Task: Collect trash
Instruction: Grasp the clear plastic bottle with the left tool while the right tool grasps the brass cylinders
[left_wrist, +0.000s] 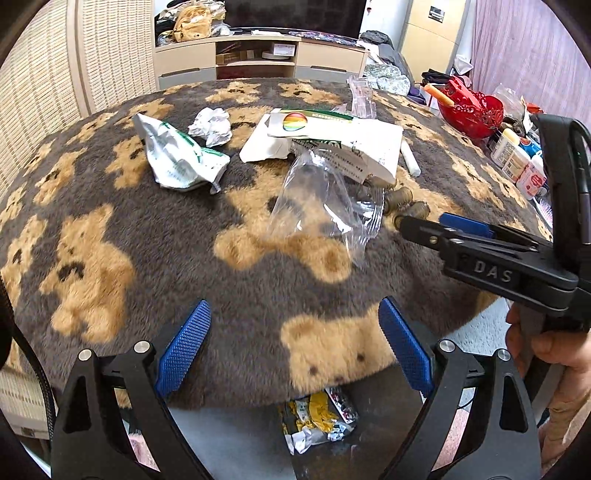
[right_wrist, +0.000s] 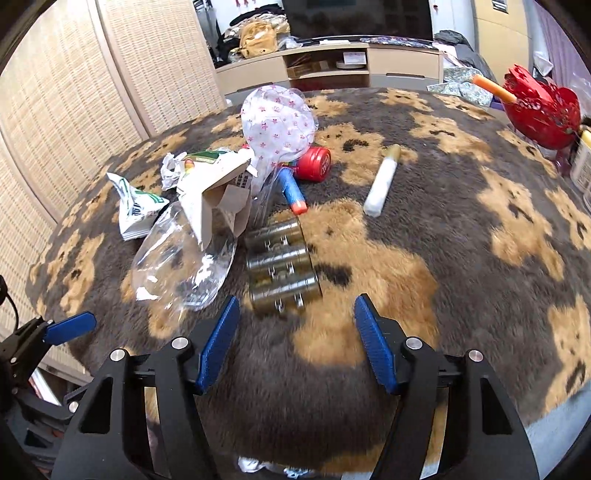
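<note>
Both grippers are hovering with jaws wide and empty, the right gripper (right_wrist: 293, 332) sitting nearer the clear bag (right_wrist: 184, 258), just ahead-left of it on the desk (right_wrist: 461, 258).

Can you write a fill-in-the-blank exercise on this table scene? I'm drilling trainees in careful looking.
1. The three olive cylinders lie side by side on the ____-patterned blanket.
2. The right gripper and left gripper both stand ____.
3. The carton partly covers the clear ____ bag.

Missing: bear; open; plastic
</note>
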